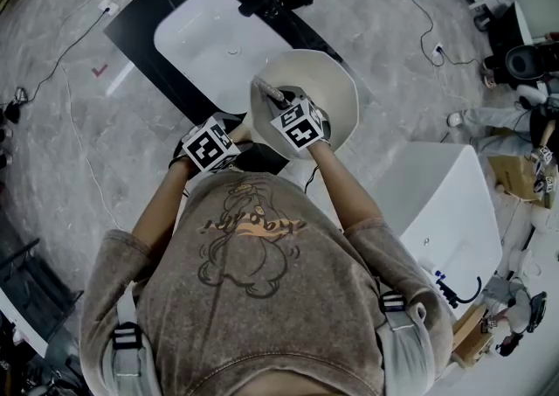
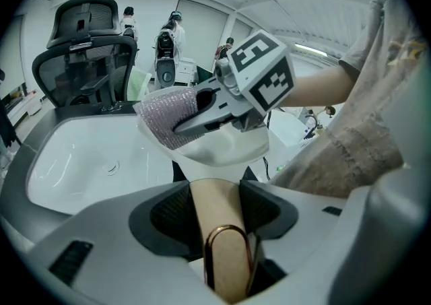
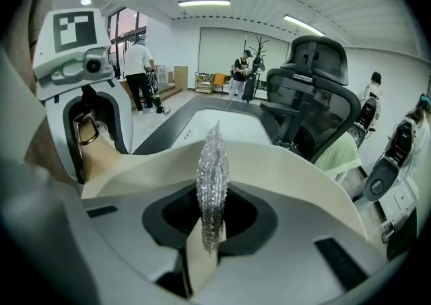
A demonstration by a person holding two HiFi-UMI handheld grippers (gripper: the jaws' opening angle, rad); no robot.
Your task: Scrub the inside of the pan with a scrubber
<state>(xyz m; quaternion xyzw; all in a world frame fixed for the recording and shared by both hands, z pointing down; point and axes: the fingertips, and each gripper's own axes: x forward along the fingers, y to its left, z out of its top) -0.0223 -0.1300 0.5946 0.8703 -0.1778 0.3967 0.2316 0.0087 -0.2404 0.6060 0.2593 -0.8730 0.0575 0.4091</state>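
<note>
Head view: left gripper (image 1: 232, 138) fingers tight on pan handle (image 2: 217, 219), right gripper (image 1: 282, 104) fingers on scrubber (image 1: 265, 88) inside pan (image 1: 339, 88).

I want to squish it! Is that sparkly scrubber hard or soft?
Probably soft: the right gripper pinches the scrubber thin and flat. It seems light yet springy, since its free end stands up instead of drooping. Its rough mesh likely won't slip.

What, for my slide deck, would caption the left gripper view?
Left gripper clamps the pan handle; right gripper holds a scrubber at the pan, by a sink.
</note>
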